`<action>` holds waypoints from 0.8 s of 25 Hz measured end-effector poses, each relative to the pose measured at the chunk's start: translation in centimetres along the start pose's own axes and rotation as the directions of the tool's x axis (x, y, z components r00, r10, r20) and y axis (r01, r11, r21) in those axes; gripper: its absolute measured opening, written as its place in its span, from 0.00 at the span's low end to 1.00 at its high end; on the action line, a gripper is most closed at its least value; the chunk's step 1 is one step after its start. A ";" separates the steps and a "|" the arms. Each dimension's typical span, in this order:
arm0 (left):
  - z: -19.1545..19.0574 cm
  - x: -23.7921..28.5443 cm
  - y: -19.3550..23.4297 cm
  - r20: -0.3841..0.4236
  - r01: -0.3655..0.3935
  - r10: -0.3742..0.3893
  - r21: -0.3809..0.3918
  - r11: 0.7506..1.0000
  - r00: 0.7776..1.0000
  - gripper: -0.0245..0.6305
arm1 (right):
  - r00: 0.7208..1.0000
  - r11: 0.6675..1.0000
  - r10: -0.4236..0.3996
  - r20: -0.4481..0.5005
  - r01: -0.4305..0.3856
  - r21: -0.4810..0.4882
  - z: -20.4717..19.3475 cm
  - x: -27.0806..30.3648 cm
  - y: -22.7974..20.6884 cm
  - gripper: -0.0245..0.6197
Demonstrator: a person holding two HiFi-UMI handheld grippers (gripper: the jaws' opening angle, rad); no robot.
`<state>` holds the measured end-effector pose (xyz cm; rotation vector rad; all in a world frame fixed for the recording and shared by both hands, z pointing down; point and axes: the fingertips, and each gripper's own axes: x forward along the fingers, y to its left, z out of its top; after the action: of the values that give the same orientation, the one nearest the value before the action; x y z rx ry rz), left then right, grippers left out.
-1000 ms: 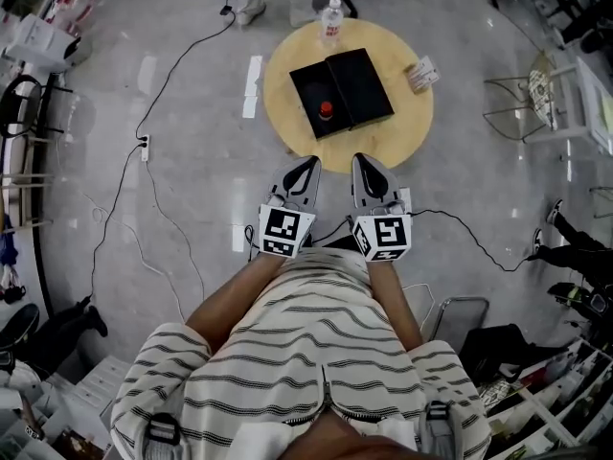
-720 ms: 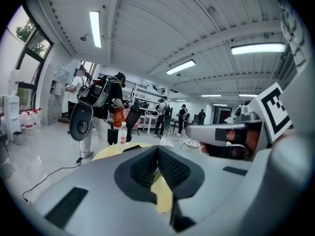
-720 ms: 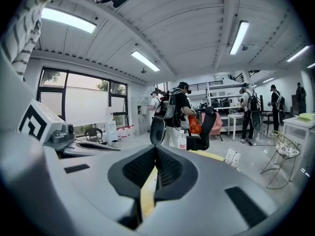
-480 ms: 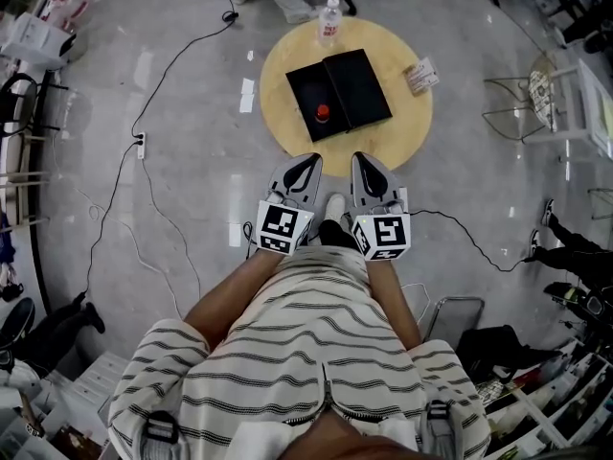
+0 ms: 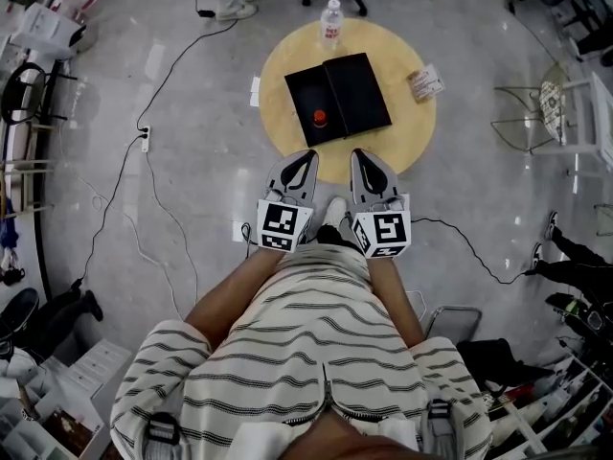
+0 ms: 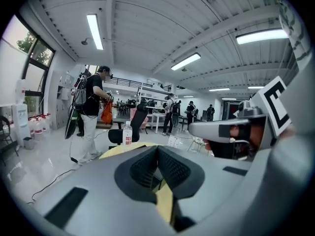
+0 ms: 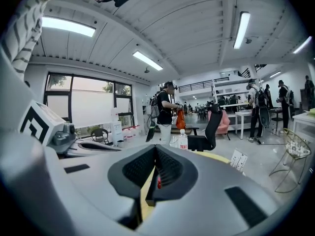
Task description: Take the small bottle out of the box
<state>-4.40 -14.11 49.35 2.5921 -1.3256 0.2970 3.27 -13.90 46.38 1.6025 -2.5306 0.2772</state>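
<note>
A round yellow table (image 5: 402, 137) stands ahead of me on the grey floor. On it lies an open black box (image 5: 354, 84). Inside its left half stands the small bottle (image 5: 320, 117), showing a red cap. My left gripper (image 5: 306, 156) and right gripper (image 5: 361, 156) hang side by side just short of the table's near edge, both shut and empty. In the left gripper view the gripper (image 6: 157, 149) shows closed jaws with only the yellow tabletop (image 6: 165, 200) below them. In the right gripper view, a sliver of the red cap (image 7: 158, 182) shows under the closed gripper (image 7: 155, 149).
A clear water bottle (image 5: 330, 19) stands at the table's far edge and a small card (image 5: 425, 84) at its right. Cables and a power strip (image 5: 144, 142) lie on the floor at left. A wire chair (image 5: 536, 113) stands at right. A person (image 6: 91, 112) stands beyond the table.
The table has drawn slightly nearer to my grippers. The feet at the top of the head view have moved left. Both grippers stay shut.
</note>
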 end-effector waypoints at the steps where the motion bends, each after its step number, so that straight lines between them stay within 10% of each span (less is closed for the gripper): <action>1: -0.1 0.3 0.1 -0.005 -0.007 0.007 0.002 1.000 1.000 0.07 | 1.000 1.000 0.002 -0.004 -0.002 0.001 -0.1 0.1 -0.3 0.05; 20: -4.6 5.0 2.7 -0.116 -0.114 0.112 -0.005 0.994 0.987 0.07 | 0.996 0.999 0.032 -0.082 -0.030 0.032 -3.5 0.4 -1.6 0.05</action>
<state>-4.07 -18.21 55.38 2.4539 -1.4308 0.4498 4.61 -14.12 50.03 1.5297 -2.5025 0.3793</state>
